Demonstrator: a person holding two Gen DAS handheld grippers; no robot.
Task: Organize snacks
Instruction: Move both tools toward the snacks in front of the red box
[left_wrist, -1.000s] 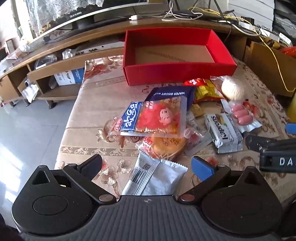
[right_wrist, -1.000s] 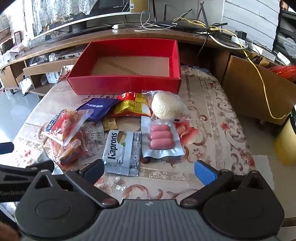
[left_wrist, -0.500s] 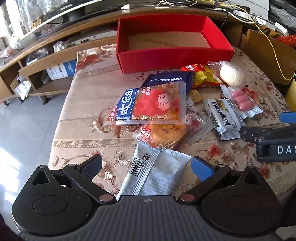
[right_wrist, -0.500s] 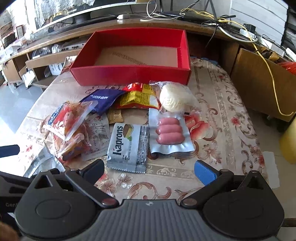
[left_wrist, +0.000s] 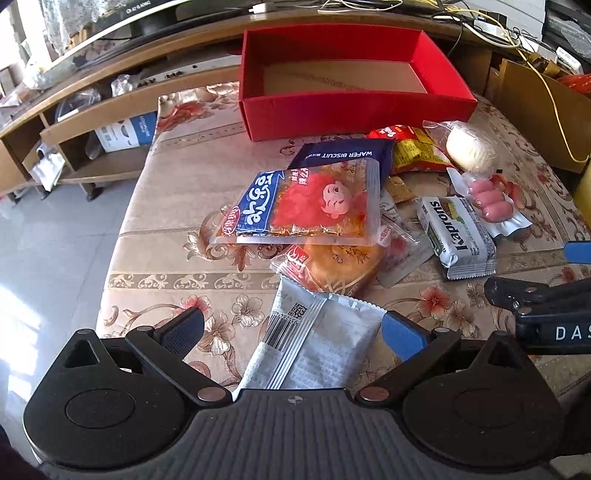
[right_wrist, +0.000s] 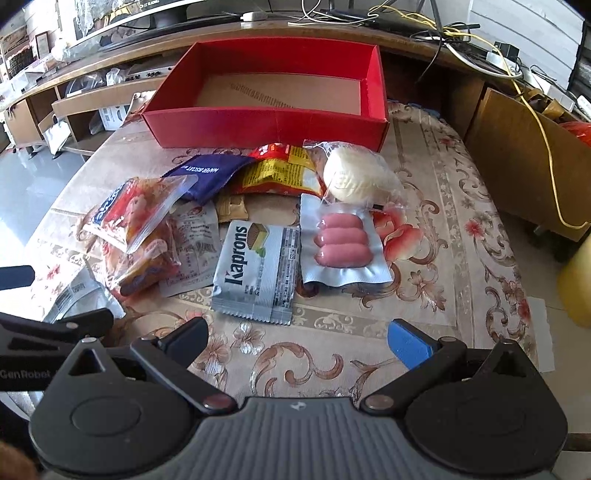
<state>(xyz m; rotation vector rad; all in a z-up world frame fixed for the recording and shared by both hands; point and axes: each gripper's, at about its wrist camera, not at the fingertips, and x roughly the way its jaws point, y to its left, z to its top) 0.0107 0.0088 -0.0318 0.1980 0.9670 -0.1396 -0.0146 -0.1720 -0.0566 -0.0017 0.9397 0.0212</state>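
An empty red box stands at the far side of the table. Snack packs lie in a pile before it: a clear pack with a red cartoon, a blue wafer biscuit pack, a Kaprons wafer, a sausage pack, a white bun and a yellow-red bag. My left gripper is open over a silver pack at the near edge. My right gripper is open, empty, just short of the Kaprons wafer.
The table has a floral cloth. A wooden TV bench with cables runs behind it. A brown cabinet stands at the right, with a yellow object beside the table's right edge. Tiled floor lies to the left.
Both grippers have drawn back and risen a little, so the snacks and box sit slightly farther off in view. Nothing on the table has moved. Both stay open.
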